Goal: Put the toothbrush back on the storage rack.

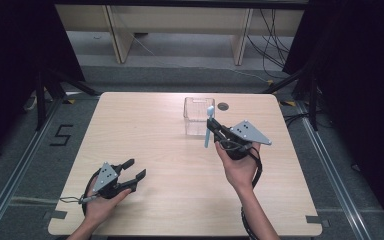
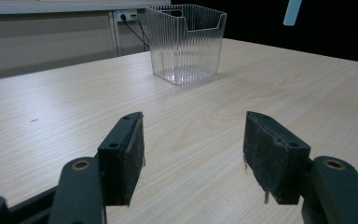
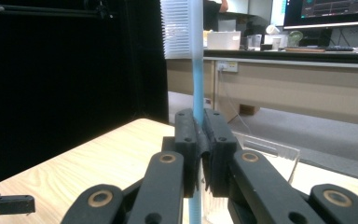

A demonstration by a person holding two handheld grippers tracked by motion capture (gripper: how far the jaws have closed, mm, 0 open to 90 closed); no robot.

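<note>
The right gripper [image 1: 216, 131] was held above the table [image 1: 155, 130] just near and right of a clear ribbed container [image 1: 198, 116], which stood toward the far side of the tabletop. Its jaws were closed tight on the handle of a light blue toothbrush [image 3: 196, 84], gripping it partway along so that the bristled head [image 3: 176, 28] stood up above the pads (the bristles faced left in the right gripper view) and the handle's other end hung below them. The left gripper [image 1: 134, 169] sat low at the near left of the table, well apart from the container, with its jaws spread wide and nothing between the pads [image 2: 266, 154]. A small dark round fitting [image 1: 223, 106] lay just right of the container.
</note>
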